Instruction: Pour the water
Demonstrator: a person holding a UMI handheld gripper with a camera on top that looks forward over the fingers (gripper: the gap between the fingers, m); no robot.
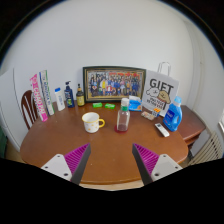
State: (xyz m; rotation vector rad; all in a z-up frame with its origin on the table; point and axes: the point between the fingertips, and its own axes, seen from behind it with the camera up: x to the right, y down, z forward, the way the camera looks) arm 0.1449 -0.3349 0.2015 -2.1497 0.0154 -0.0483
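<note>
A white mug (92,122) stands near the middle of the round wooden table (100,150). To its right stands a clear plastic bottle (123,117) with a red label and a dark cap. My gripper (111,162) is open over the table's near part, well short of both. Its two fingers with purple pads (70,159) stand wide apart with nothing between them.
A framed group photo (113,83) leans at the table's back. Small bottles (68,96) stand at the back left, green lids (103,104) before the frame. A gift bag (161,89), a blue jug (173,114) and a remote (162,129) sit at the right. A chair (27,104) stands at the left.
</note>
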